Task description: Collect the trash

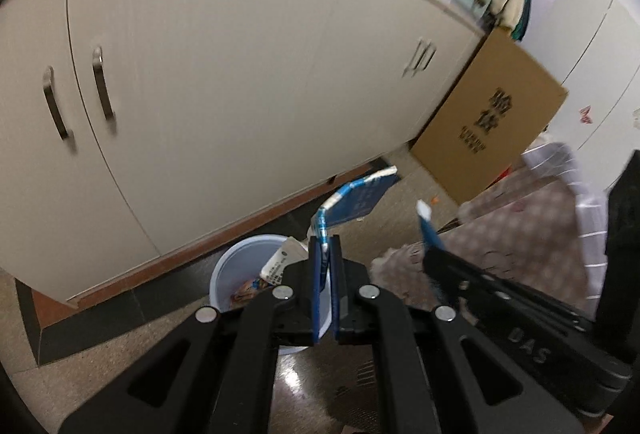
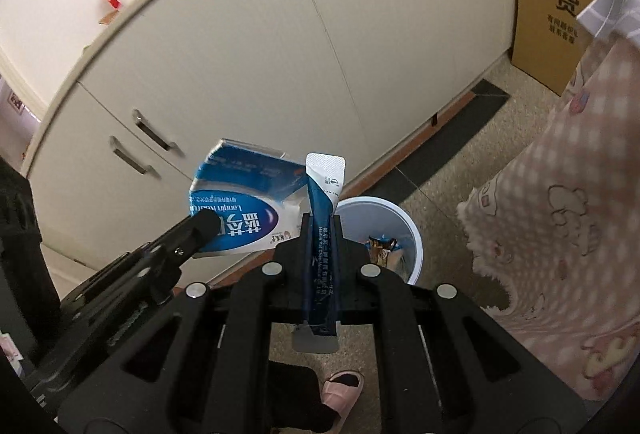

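Note:
My left gripper is shut on a flattened blue and white medicine box, held in the air above a white trash bin on the floor. The bin holds wrappers and a white packet. My right gripper is shut on a long blue sachet, held upright just left of and above the same bin. The left gripper with its box shows at the left of the right wrist view. The right gripper with the sachet tip shows at the right of the left wrist view.
Cream cabinets with metal handles stand behind the bin. A cardboard box leans in the corner. A pink patterned blanket hangs at the right. A foot in a pink slipper stands on the speckled floor.

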Demonstrator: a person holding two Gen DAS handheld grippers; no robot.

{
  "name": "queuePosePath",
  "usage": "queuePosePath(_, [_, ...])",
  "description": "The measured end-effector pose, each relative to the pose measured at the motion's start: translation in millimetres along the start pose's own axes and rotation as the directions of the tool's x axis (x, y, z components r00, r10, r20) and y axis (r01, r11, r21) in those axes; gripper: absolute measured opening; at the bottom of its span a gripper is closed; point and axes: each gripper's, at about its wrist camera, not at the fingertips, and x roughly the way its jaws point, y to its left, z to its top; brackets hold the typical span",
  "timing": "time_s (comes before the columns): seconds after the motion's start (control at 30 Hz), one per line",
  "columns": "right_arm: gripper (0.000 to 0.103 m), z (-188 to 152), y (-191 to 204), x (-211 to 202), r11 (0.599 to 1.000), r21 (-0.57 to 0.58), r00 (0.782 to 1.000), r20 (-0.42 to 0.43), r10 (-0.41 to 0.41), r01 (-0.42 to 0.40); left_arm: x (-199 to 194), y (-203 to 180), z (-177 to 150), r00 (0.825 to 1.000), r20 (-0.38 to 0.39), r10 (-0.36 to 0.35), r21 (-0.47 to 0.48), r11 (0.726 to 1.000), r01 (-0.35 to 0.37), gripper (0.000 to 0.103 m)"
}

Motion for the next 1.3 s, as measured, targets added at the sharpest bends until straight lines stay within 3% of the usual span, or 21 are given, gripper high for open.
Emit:
queuePosePath(0.23, [0.008,0.9,-5.7,25.5,0.999,0.038,1.0,-0.002,-0.013,0.013,32.1,10.3,8.7,0.998,-0.036,0.046,0.0,0.999,-0.046,0.008])
queuePosePath(0.27, [0.008,0.5,-7.7,28.1,0.999,0.044,1.0,-0.006,-0.011,0.012,36.4,12.7,9.8,0.998,-0.043,0.049,-0.006,0.999,-0.05,0.013])
queuePosePath(0.33, [0.008,-2.0,-8.8,31.9,0.999,0.046,1.0,-0.009,-0.015,0.015,38.5,15.0,8.3,0.996,-0.046,0.072,-0.009,0.997,-0.072,0.041])
queuePosePath(0.37, [0.008,-2.6,-10.4,32.9,0.999,0.049,1.0,-0.013,-0.013,0.013,40.7,15.4,7.9,0.995,-0.051,0.081,-0.004,0.997,-0.081,0.044])
queuePosePath(0.9, [0.008,-9.4,-5.9,39.0,0.999,0.047,0.999,-0.037,-0.007,0.009,42.7,29.3,-5.0,0.987,-0.106,0.117,-0.008,0.993,-0.119,0.067])
queuePosePath(1.13, [0.008,-5.8,6.1,38.3,1.0,0.025,1.0,-0.022,0.005,-0.004,41.2,50.2,-6.7,0.981,-0.138,0.136,-0.046,0.989,-0.144,0.077])
queuePosePath(1.3, [0.01,1.4,12.3,41.9,1.0,0.011,1.0,-0.018,0.011,-0.011,37.2,74.1,-4.0,0.976,-0.156,0.149,-0.109,0.98,-0.167,0.077])
